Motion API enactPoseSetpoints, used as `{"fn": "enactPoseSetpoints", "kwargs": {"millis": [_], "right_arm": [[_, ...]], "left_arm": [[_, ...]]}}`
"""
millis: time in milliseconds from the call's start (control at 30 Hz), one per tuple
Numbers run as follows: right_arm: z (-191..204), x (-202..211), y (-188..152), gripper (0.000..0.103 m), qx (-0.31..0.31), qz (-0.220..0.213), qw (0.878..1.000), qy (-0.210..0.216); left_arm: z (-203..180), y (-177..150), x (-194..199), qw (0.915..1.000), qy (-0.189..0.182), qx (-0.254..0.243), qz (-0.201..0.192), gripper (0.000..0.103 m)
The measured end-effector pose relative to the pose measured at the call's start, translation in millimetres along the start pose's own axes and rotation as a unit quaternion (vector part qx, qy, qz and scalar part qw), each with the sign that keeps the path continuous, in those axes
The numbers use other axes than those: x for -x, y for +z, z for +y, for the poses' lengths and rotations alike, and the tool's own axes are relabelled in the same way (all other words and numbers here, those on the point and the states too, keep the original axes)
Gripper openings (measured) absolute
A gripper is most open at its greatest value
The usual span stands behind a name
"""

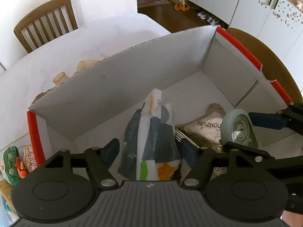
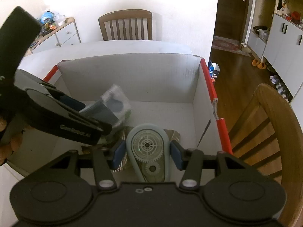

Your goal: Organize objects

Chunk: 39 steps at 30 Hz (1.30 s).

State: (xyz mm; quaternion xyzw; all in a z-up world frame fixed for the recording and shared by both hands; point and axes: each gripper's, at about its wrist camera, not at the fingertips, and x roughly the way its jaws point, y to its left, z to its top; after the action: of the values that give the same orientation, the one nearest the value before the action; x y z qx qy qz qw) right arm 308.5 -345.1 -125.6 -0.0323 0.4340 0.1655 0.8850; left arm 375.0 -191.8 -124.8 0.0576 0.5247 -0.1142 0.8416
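Both grippers hang over a white cardboard box (image 1: 132, 71) with red edge strips. My left gripper (image 1: 149, 149) is shut on a crumpled white, grey and orange packet (image 1: 151, 138), held above the box floor; the packet also shows in the right wrist view (image 2: 113, 106). My right gripper (image 2: 147, 151) is shut on a grey-blue correction tape dispenser (image 2: 146, 147) with visible gears, held over the box; the dispenser also shows in the left wrist view (image 1: 237, 126). A silver foil pouch (image 1: 204, 130) and a metal fork (image 1: 184, 139) lie on the box floor.
The box (image 2: 132, 79) sits on a white table (image 1: 66, 56). Beige objects (image 1: 60, 78) lie beyond the far box wall and colourful painted items (image 1: 13, 160) at its left. Wooden chairs stand at the far side (image 2: 126, 25) and right (image 2: 269, 128).
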Motion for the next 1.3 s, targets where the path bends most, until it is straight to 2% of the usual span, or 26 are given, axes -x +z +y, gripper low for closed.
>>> {"fn": "enactPoseSetpoints", "kwargs": {"millis": [233, 500, 733, 967, 1133, 1200, 1300], "right_arm": [[2, 7, 0, 0.063, -0.006, -0.009, 1.000, 0.003], [7, 25, 5, 0.063, -0.013, -0.021, 1.000, 0.004], [12, 48, 5, 0.067, -0.030, -0.042, 0.999, 0.003], [21, 72, 5, 0.071, -0.059, -0.067, 0.996, 0.001], [32, 85, 4, 0.077, -0.070, -0.080, 0.994, -0.001], [38, 91, 4, 0.079, -0.072, -0.086, 0.994, -0.003], [46, 98, 4, 0.080, -0.079, -0.100, 0.992, 0.001]], "left_arm": [[10, -8, 12, 0.9999, -0.005, 0.006, -0.013, 0.071], [11, -13, 44, 0.9981, -0.034, 0.007, -0.050, 0.071], [17, -22, 77, 0.9946, -0.062, 0.008, -0.083, 0.071], [29, -30, 103, 0.9905, -0.075, 0.023, -0.113, 0.071], [43, -41, 125, 0.9879, -0.079, 0.027, -0.131, 0.071], [49, -46, 133, 0.9871, -0.077, 0.027, -0.138, 0.081], [60, -54, 143, 0.9852, -0.079, 0.029, -0.150, 0.081]]}}
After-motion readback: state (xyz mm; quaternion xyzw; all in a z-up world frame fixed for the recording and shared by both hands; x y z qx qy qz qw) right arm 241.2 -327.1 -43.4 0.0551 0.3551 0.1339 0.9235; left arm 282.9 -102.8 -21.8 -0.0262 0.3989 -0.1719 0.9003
